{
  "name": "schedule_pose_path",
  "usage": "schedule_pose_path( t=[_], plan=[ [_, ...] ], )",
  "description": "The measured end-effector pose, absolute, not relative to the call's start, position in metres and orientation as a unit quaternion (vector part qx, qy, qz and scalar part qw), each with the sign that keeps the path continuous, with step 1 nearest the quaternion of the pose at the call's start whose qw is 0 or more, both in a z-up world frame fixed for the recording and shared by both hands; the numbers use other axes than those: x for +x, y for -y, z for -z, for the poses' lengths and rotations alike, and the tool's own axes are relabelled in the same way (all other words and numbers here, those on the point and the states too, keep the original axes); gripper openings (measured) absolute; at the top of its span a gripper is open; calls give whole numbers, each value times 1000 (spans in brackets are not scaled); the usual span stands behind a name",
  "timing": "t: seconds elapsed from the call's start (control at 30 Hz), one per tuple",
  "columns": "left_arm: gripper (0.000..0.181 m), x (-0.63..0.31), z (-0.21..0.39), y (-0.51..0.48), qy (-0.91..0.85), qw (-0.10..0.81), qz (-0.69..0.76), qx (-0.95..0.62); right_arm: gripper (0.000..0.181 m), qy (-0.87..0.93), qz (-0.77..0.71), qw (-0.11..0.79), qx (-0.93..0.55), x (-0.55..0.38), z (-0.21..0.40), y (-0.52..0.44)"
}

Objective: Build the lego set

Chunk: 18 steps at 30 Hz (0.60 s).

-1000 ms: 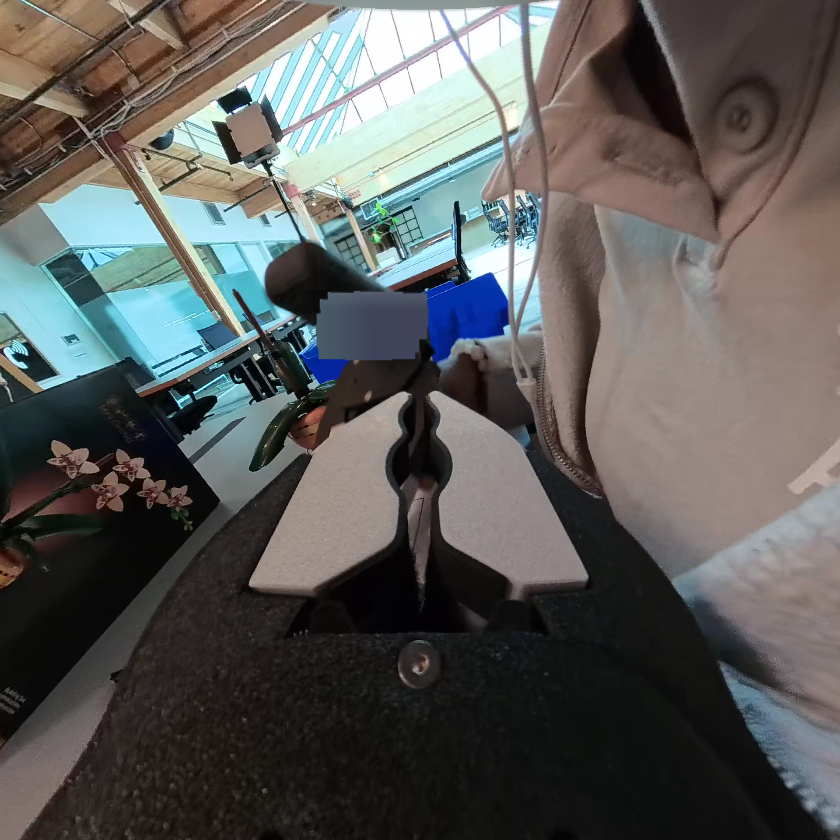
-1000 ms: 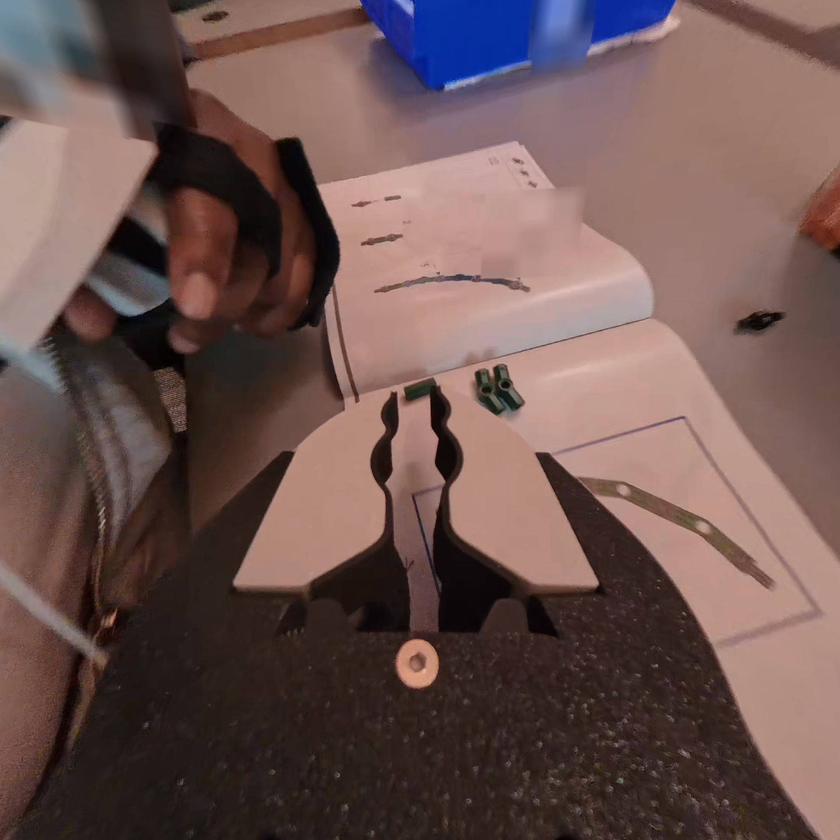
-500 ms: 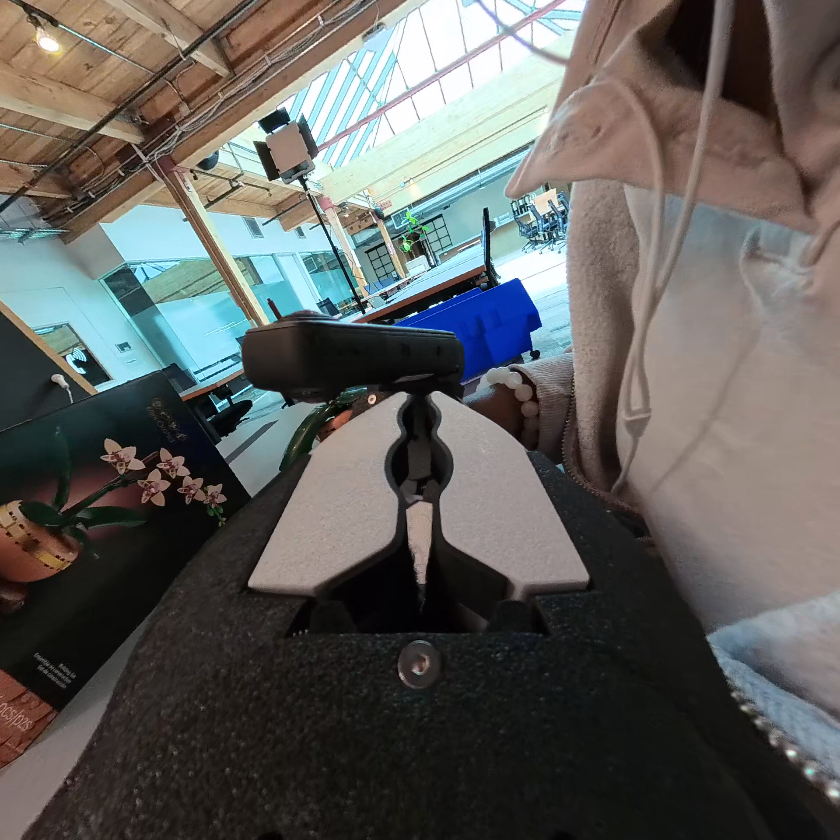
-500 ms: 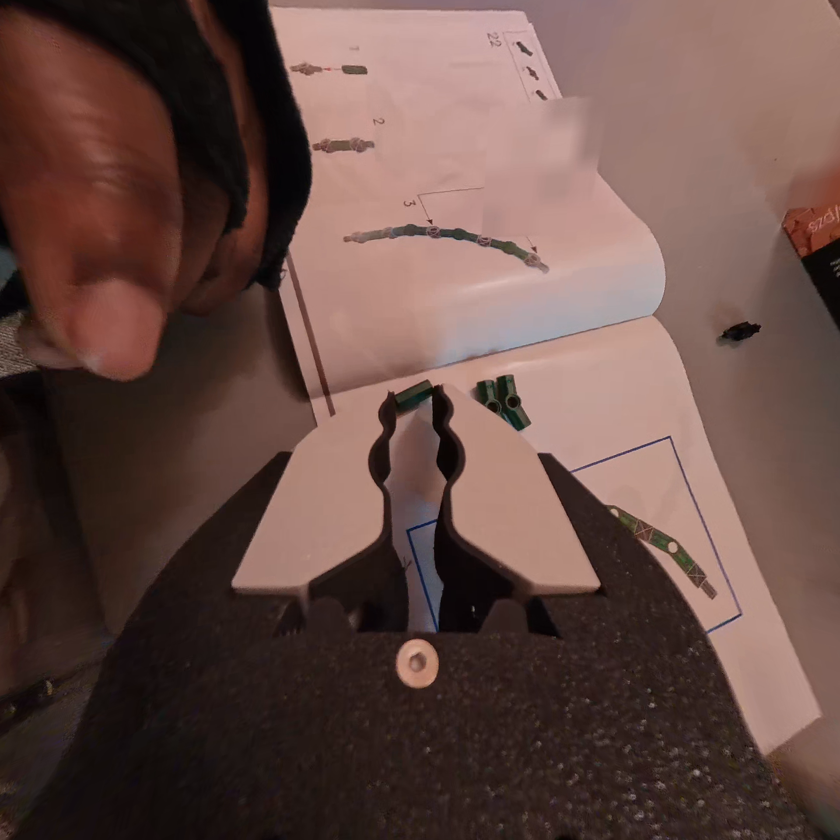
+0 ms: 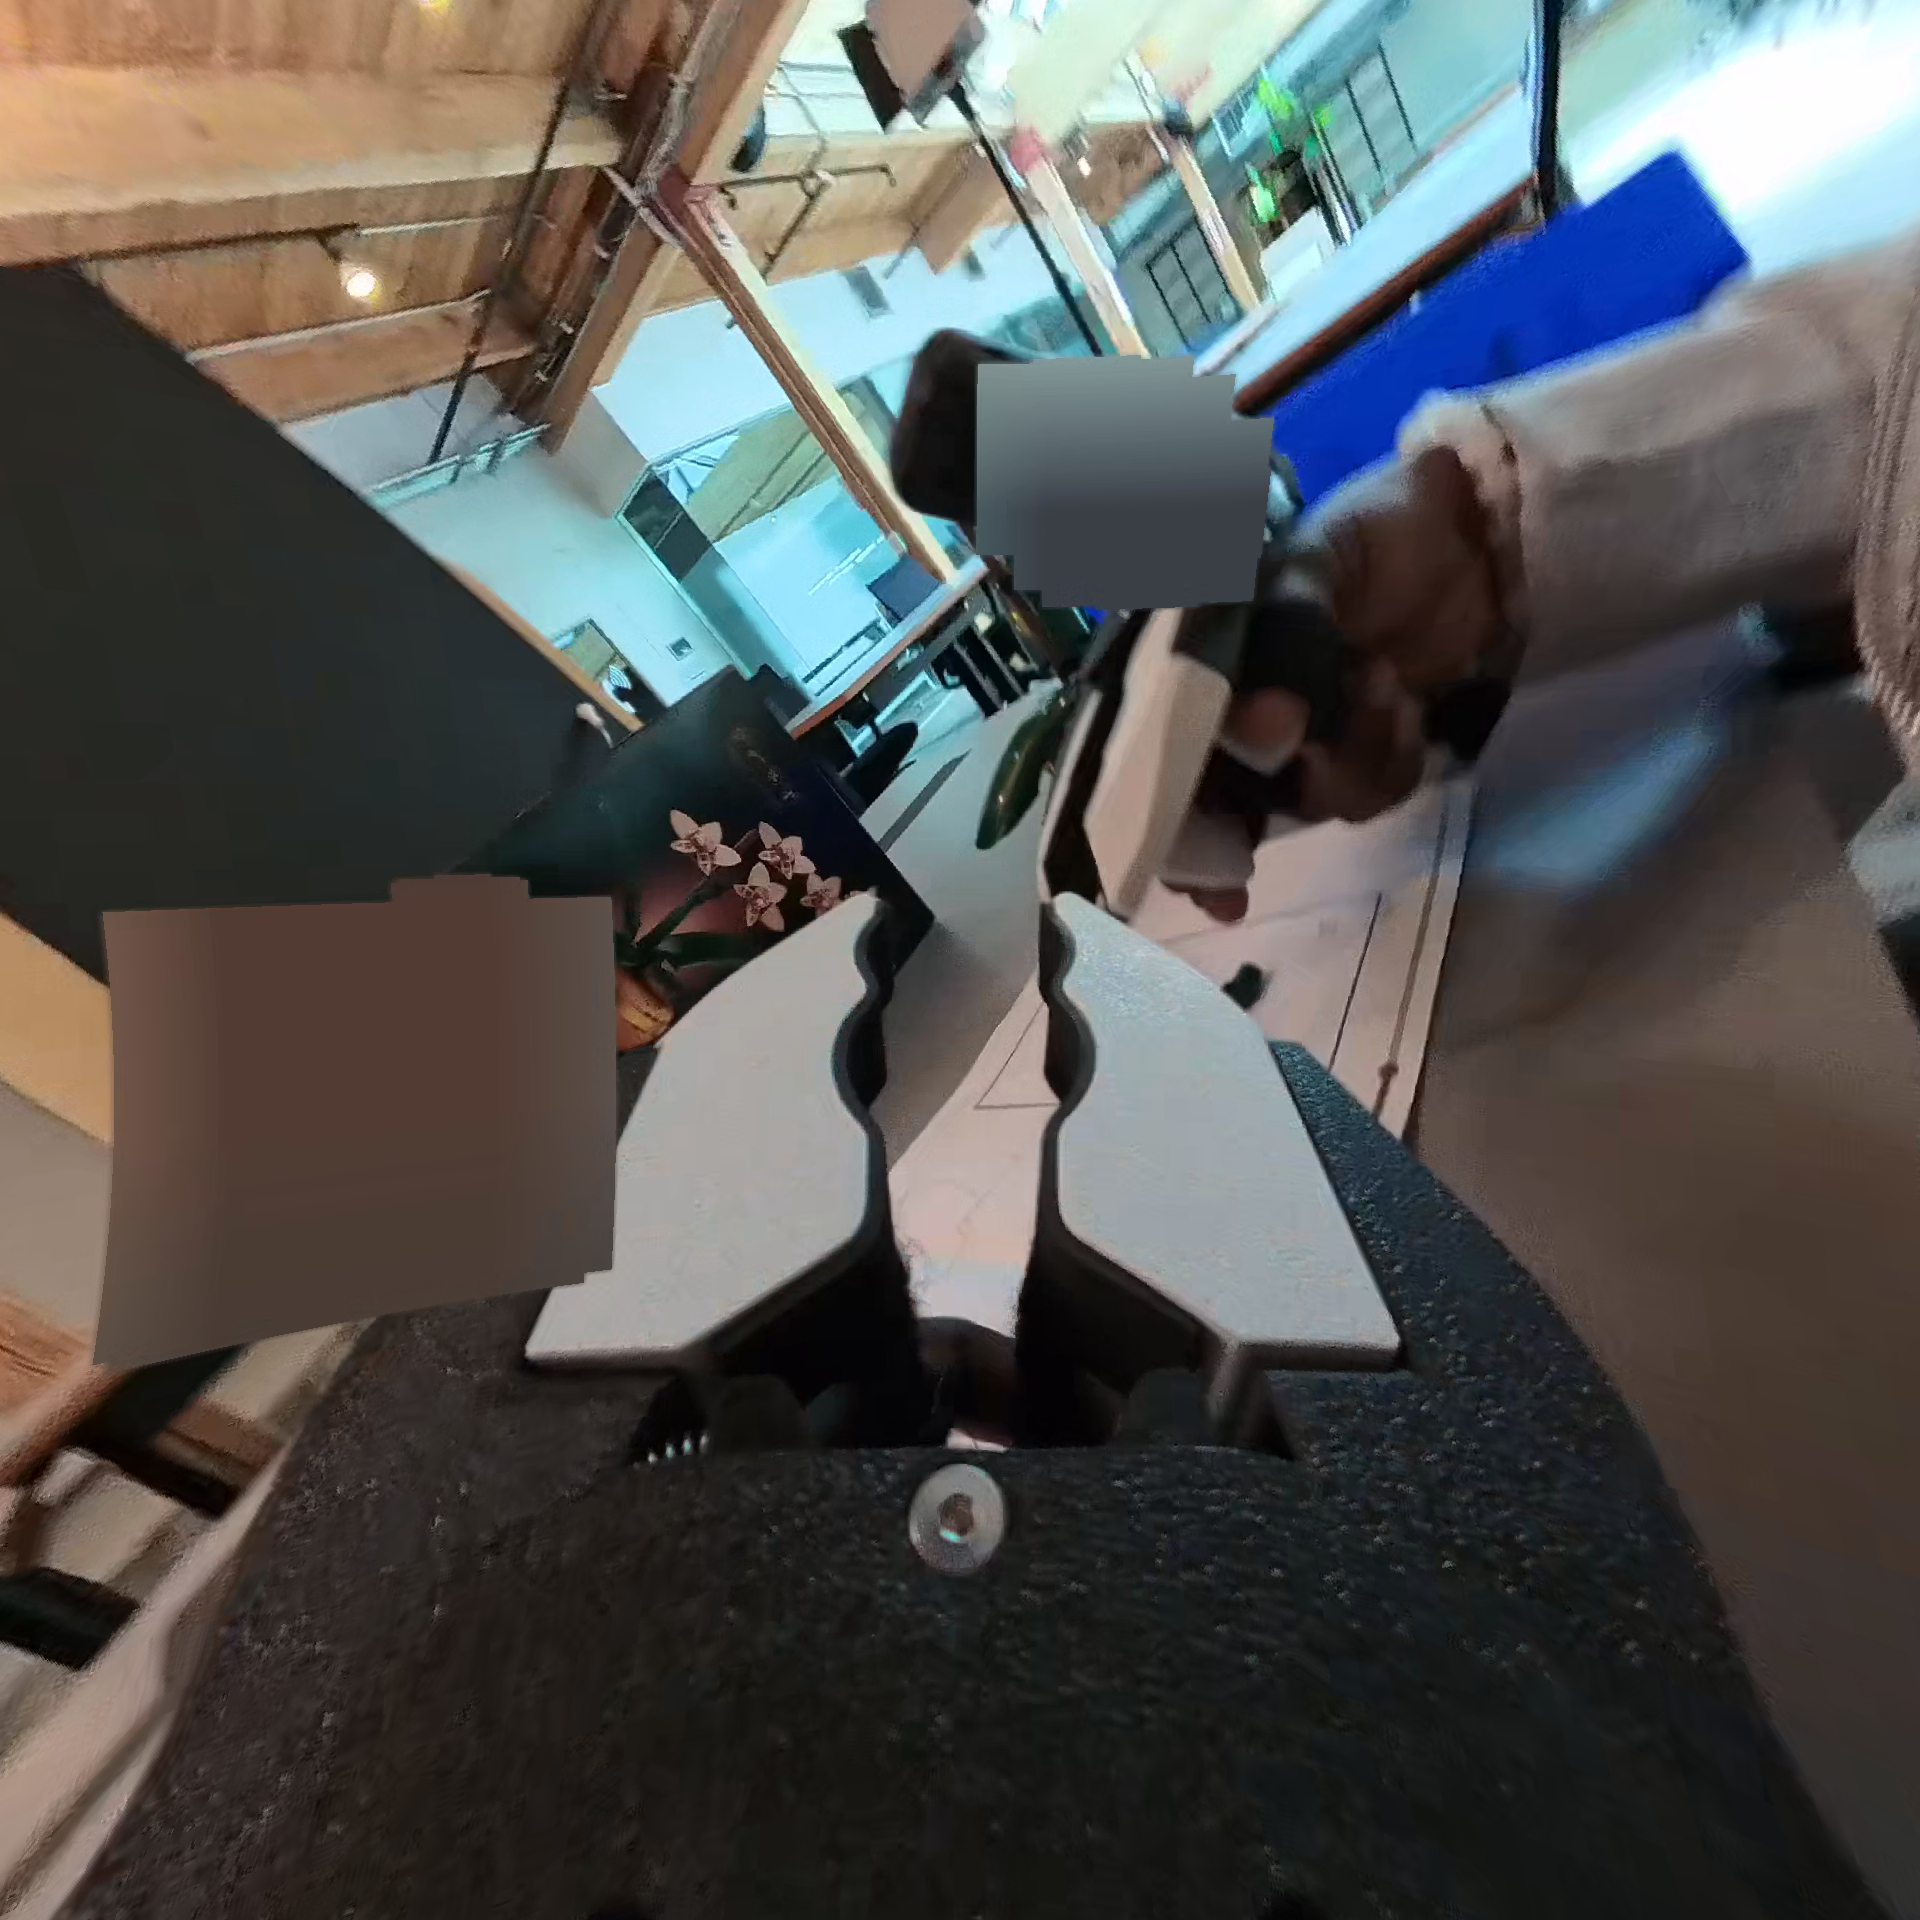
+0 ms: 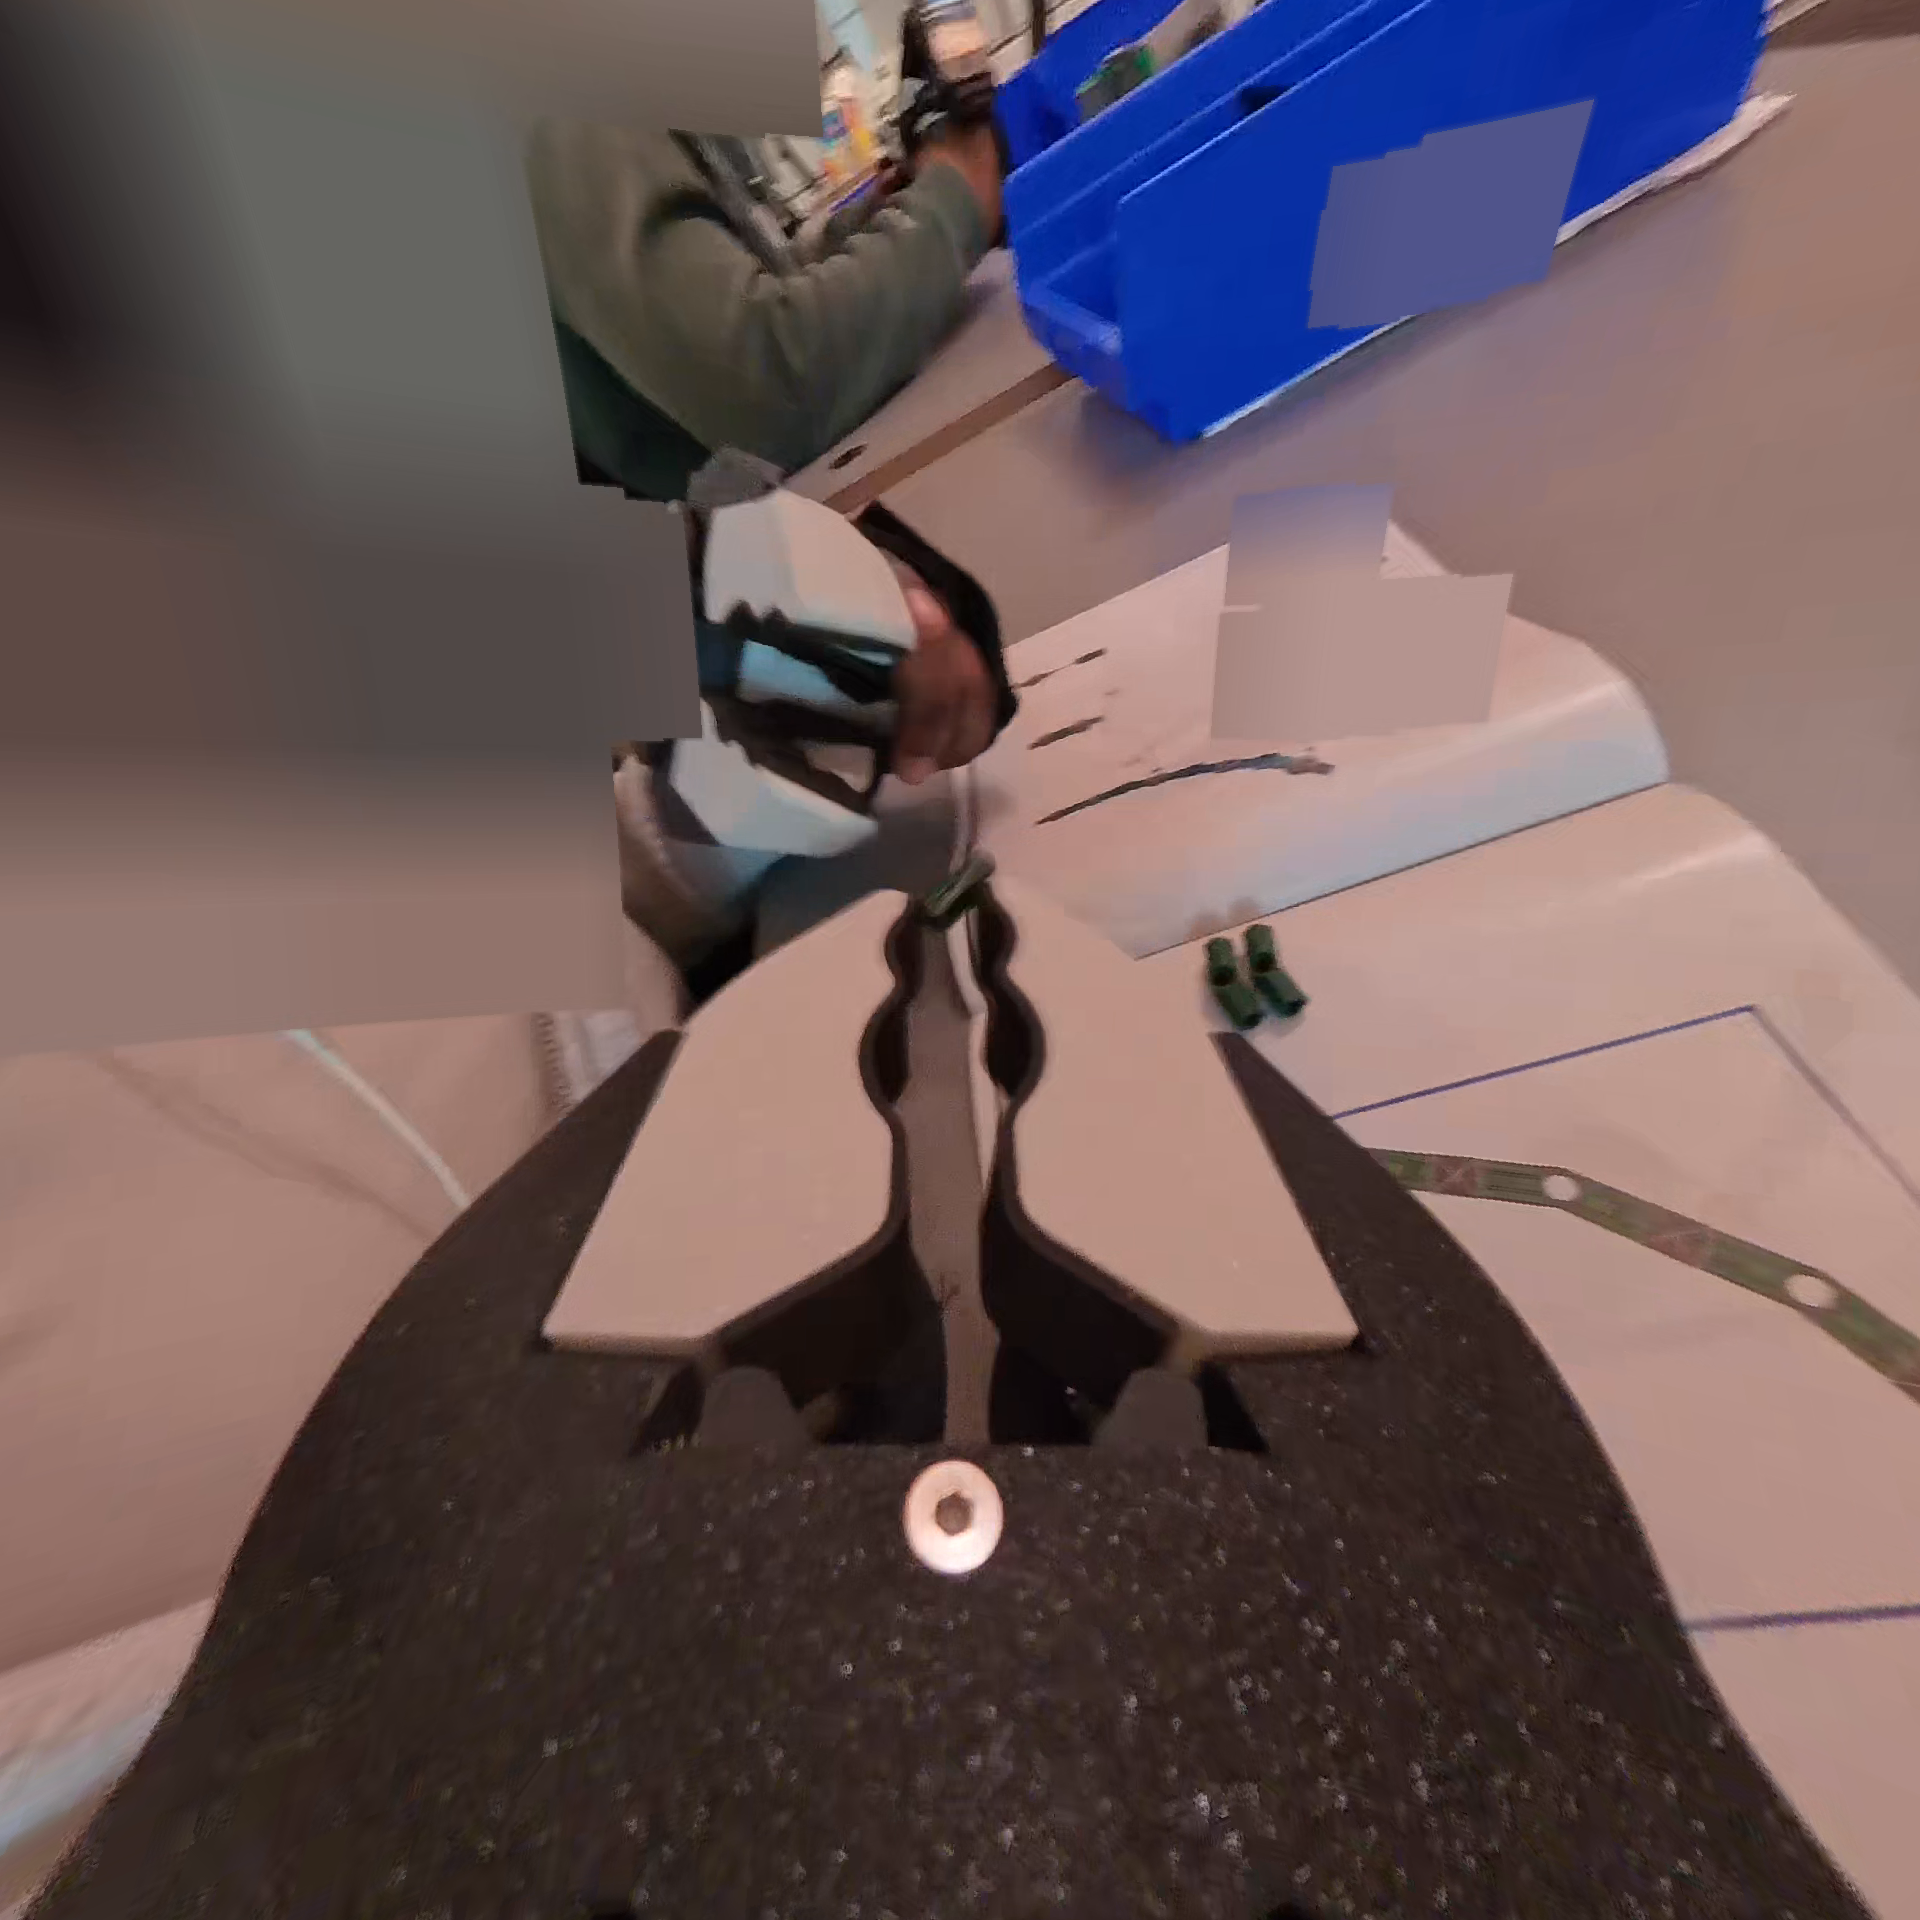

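My right gripper is shut on a small green lego piece at its fingertips, held just above the near edge of the open instruction booklet. Two more small green pieces lie side by side on the booklet, just right of the tips. My left gripper is open and empty, above the table and pointing toward the booklet. It shows in the right wrist view as a white body in a hand, to the left of the booklet. The right gripper shows in the left wrist view, also in a hand.
Blue bins stand at the back right of the grey table. The dark lego box with an orchid picture stands to the left. A small black piece lies on the booklet. A person's green sleeve is at the far table edge. Left tips to right tips: about 4 centimetres.
My left gripper has opened and swung away from the person's chest toward the table and booklet. My right gripper has pulled back and tilted up, still holding the green piece.
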<state>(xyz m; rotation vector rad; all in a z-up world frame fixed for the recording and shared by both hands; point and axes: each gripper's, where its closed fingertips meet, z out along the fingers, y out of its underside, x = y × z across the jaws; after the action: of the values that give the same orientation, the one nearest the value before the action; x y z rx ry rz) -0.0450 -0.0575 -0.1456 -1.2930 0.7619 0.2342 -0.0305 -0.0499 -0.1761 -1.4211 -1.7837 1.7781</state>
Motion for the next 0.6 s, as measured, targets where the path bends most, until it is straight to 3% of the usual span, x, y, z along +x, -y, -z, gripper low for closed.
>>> schedule_pose_path(
  t=[0.13,0.27,0.4,0.6],
  plan=[
    [27,-25,166,54,-431,681,-168,-568,8,620,-621,52,-477,-23,178,61],
    [15,-28,191,42,-442,624,-166,-622,7,639,-565,64,-518,-31,207,50],
    [6,-27,192,40,-445,623,-177,-618,7,634,-575,67,-513,-31,202,47],
    [26,-35,192,40,-436,620,-192,-624,7,642,-571,62,-508,-28,200,45]
  ],
)
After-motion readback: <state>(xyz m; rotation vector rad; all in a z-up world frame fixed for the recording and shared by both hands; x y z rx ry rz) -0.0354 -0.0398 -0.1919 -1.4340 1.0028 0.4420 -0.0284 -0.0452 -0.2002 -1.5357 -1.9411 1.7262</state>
